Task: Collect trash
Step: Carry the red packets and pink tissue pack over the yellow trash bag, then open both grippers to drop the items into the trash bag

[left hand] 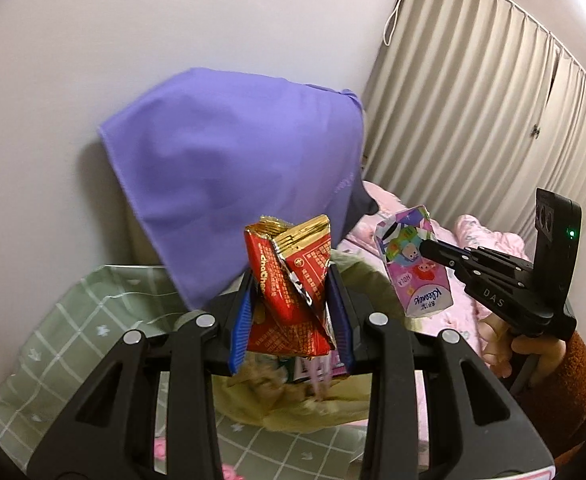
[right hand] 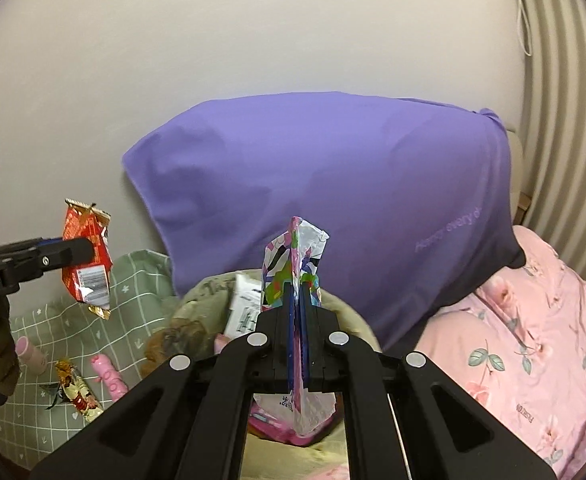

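Landmark: yellow trash bag [right hand: 197, 304], open, under both grippers. Far left of it, on the green checked cloth [right hand: 73, 320]: pink tube [right hand: 31, 354], small gold-red wrapper [right hand: 77, 394], pink toy [right hand: 111, 374]. Left of bag, raised above the cloth: left gripper [left hand: 291, 304] clamped on red-gold snack wrapper [left hand: 289, 280]. Directly over the bag: right gripper [right hand: 296, 320] pinched tight on pink Kleenex tissue pack [right hand: 293, 264]. Inside bag: white packet [right hand: 245, 308]. Behind bag: purple fabric [right hand: 333, 192]. Right of bag: pink floral bedding [right hand: 533, 340].
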Action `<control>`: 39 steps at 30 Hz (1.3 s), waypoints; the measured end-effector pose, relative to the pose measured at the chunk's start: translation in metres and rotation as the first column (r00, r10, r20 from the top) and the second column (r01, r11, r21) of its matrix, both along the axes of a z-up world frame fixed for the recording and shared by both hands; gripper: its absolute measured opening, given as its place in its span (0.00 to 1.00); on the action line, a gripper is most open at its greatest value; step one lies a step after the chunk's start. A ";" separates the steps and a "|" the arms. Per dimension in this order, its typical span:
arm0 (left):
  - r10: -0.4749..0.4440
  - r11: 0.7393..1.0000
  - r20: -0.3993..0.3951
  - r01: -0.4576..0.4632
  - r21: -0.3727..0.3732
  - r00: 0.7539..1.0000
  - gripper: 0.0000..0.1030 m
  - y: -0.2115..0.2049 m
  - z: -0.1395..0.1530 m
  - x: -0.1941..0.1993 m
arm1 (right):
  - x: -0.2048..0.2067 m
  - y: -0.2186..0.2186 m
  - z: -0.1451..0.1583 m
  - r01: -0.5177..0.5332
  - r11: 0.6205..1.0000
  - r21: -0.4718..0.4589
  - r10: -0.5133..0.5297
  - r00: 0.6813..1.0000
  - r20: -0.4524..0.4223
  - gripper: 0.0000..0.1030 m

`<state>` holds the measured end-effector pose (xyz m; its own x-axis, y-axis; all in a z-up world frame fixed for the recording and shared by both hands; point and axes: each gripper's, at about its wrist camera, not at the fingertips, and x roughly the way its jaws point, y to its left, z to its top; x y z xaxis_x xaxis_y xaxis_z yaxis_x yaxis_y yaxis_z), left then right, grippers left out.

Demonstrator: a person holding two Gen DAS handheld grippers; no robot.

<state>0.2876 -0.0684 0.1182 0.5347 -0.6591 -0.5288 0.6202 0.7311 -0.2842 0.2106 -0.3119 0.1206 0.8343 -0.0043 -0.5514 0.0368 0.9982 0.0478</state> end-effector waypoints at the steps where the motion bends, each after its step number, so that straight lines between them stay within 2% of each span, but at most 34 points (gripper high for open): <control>1: -0.007 1.000 -0.007 0.007 -0.004 1.000 0.31 -0.006 -0.002 0.002 | -0.001 -0.003 0.000 0.006 1.000 0.003 -0.006 1.000 0.001 0.05; 6: -0.053 0.999 -0.045 0.052 -0.007 0.998 0.31 -0.028 -0.016 0.007 | -0.008 -0.018 -0.004 0.030 0.999 0.025 -0.030 0.999 -0.015 0.05; 14: -0.103 0.992 -0.154 0.112 0.052 0.983 0.31 -0.067 -0.053 0.023 | -0.011 -0.038 -0.026 0.035 0.993 0.109 -0.030 0.998 -0.050 0.05; 22: -0.138 0.984 -0.194 0.156 0.083 0.971 0.31 -0.100 -0.071 0.029 | -0.007 -0.050 -0.029 0.021 0.992 0.125 -0.015 0.999 -0.045 0.05; 29: -0.142 0.982 -0.218 0.165 0.093 0.966 0.32 -0.106 -0.083 0.027 | 0.004 -0.047 -0.039 -0.037 0.986 0.163 0.048 0.997 -0.065 0.05; 32: -0.142 0.983 -0.250 0.166 0.080 0.958 0.38 -0.100 -0.092 0.027 | 0.011 -0.043 -0.048 -0.044 0.985 0.164 0.060 0.994 -0.093 0.05; 34: -0.143 0.984 -0.269 0.165 0.061 0.953 0.52 -0.094 -0.095 0.028 | 0.016 -0.042 -0.055 -0.042 0.985 0.166 0.063 0.991 -0.118 0.06; 36: -0.133 0.988 -0.271 0.150 0.042 0.953 0.61 -0.087 -0.096 0.026 | 0.018 -0.039 -0.060 -0.040 0.987 0.154 0.061 0.989 -0.136 0.06; 38: -0.126 0.990 -0.264 0.140 0.034 0.956 0.65 -0.081 -0.093 0.024 | 0.020 -0.035 -0.066 -0.023 0.992 0.126 0.042 0.987 -0.156 0.07; 39: -0.122 0.990 -0.259 0.134 0.030 0.958 0.66 -0.077 -0.090 0.022 | 0.021 -0.035 -0.067 -0.019 0.992 0.122 0.038 0.987 -0.158 0.12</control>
